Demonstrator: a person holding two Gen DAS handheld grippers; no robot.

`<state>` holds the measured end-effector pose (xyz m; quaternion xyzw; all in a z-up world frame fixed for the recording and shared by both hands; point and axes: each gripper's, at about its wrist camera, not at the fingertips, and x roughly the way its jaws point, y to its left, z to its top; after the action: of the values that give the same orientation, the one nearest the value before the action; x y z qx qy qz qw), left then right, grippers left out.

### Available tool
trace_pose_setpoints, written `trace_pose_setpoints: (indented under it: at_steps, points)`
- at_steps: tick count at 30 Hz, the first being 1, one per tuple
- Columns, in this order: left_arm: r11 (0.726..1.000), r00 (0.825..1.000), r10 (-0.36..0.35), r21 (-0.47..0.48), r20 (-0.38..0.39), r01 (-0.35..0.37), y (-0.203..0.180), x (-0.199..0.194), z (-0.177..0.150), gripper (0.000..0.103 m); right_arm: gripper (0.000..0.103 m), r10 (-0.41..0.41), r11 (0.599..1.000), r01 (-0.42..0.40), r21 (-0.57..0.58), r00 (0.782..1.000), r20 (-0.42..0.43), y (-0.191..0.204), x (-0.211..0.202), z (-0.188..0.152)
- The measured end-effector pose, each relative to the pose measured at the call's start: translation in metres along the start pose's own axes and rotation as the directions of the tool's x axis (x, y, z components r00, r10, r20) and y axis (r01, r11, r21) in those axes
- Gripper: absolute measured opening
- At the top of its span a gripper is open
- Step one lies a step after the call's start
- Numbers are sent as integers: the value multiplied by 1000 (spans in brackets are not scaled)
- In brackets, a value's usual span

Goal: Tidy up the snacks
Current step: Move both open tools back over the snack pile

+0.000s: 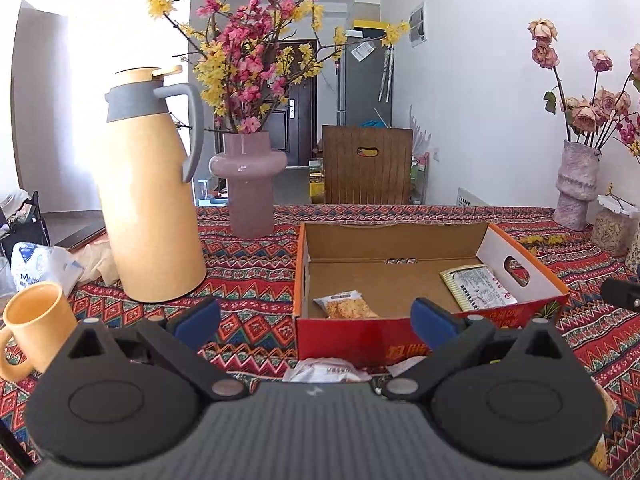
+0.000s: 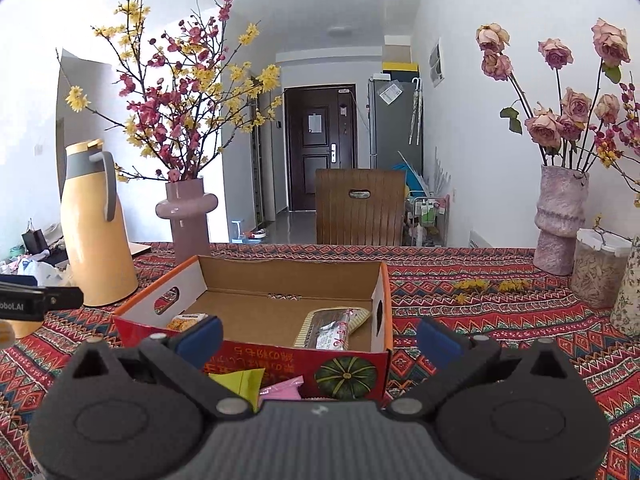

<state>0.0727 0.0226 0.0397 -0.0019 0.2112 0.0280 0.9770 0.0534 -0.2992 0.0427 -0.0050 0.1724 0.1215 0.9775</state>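
A: Snacks loose on the counter (image 1: 248, 280) lie just in front of the box (image 1: 360, 340). In the left wrist view a white-wrapped snack (image 1: 324, 372) sits between the box's near wall and the left tool (image 1: 316, 316), which gapes wide, holding nothing.

B: Inside the box?

A: A cracker packet (image 1: 346, 306) and a striped packet (image 1: 478, 286).

B: And the right wrist view?

A: It shows a yellow packet (image 2: 238, 384) and a pink packet (image 2: 282, 390) against the box front, nearer the right tool (image 2: 320, 336), also wide open and empty. I'd say either could go next; their long axes are hidden.
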Motion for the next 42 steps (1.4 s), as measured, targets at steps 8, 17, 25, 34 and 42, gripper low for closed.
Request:
trace_pose_setpoints:
  at_steps: [8, 17, 25, 34, 42]
  points:
    - [998, 999, 2, -62, -47, -5, 19, -5, -28, 103, 103, -37, 999, 37, 36, 999, 0, -8, -11, -20]
    - [996, 998, -37, -81, -54, 32, 19, -14, -38, 103, 103, -56, 994, 57, 96, 998, -14, -13, -16, -31]
    - [994, 997, -52, -94, -54, 47, 22, -25, -44, 103, 103, -43, 996, 43, 78, 999, -2, 1, -30, -31]
    - [994, 995, -67, -95, -73, 59, 22, -32, -53, 103, 103, -7, 999, 9, 48, 999, -49, 15, -36, -41]
    - [992, 992, -86, -96, -90, 78, 20, -34, -60, 103, 103, -11, 1000, 15, 18, 986, -166, 27, -36, -63]
